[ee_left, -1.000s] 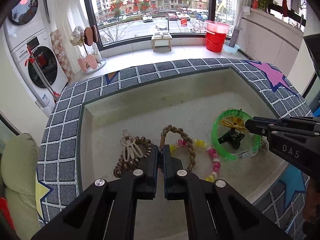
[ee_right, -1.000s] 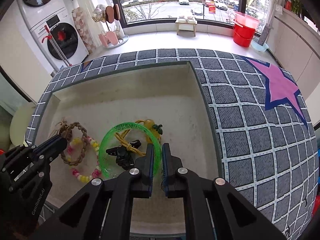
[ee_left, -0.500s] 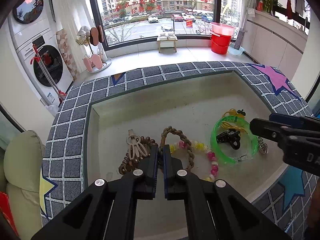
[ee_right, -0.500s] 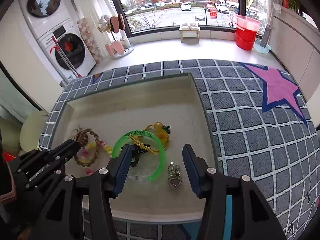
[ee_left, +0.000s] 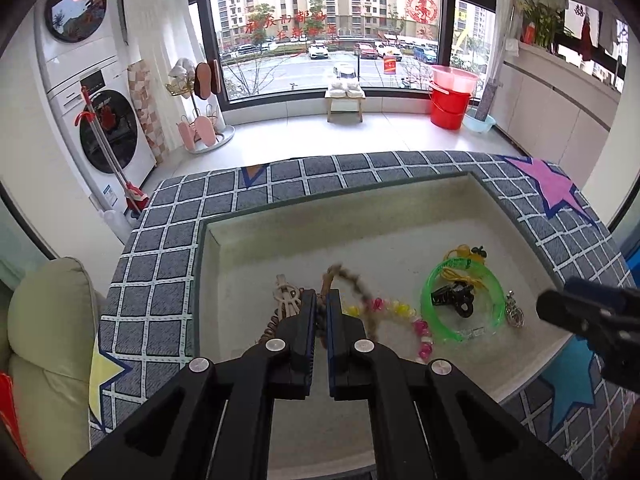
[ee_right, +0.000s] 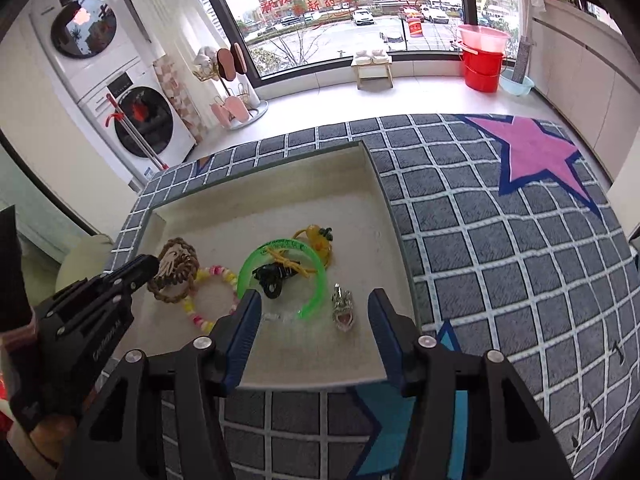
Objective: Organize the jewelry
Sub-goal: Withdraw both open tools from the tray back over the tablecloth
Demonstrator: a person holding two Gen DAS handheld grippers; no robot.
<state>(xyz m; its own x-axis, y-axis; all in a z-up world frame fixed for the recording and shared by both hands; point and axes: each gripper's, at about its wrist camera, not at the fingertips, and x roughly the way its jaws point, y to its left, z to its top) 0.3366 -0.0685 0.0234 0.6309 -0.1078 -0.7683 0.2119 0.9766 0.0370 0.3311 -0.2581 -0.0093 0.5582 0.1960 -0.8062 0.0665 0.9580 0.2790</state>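
Note:
A shallow beige tray (ee_left: pixel 360 224) holds the jewelry. My left gripper (ee_left: pixel 320 300) is shut on a brown braided bracelet (ee_left: pixel 352 280), which looks motion-blurred and lifted off the tray. Beside it lie a brown beaded bracelet with a cream tassel (ee_left: pixel 286 298), a pink and yellow bead bracelet (ee_left: pixel 404 312), a green bangle (ee_left: pixel 460 304) (ee_right: pixel 280 272) around a black clip (ee_right: pixel 274 276), a yellow charm (ee_right: pixel 318 240) and a silver pendant (ee_right: pixel 343 308). My right gripper (ee_right: pixel 314 308) is open and empty above the tray's near edge, over the bangle and pendant.
The tray sits on a grey checked cloth (ee_right: pixel 480 240) with a pink star (ee_right: pixel 528 152). A cream cushion (ee_left: pixel 44 320) lies to the left. Washing machines (ee_left: pixel 100 136), a red bucket (ee_left: pixel 450 100) and a window stand beyond.
My right gripper has opened, letting go of the silver pendant, and pulled back toward the tray's near edge. My left gripper has drawn back and up with the braided bracelet.

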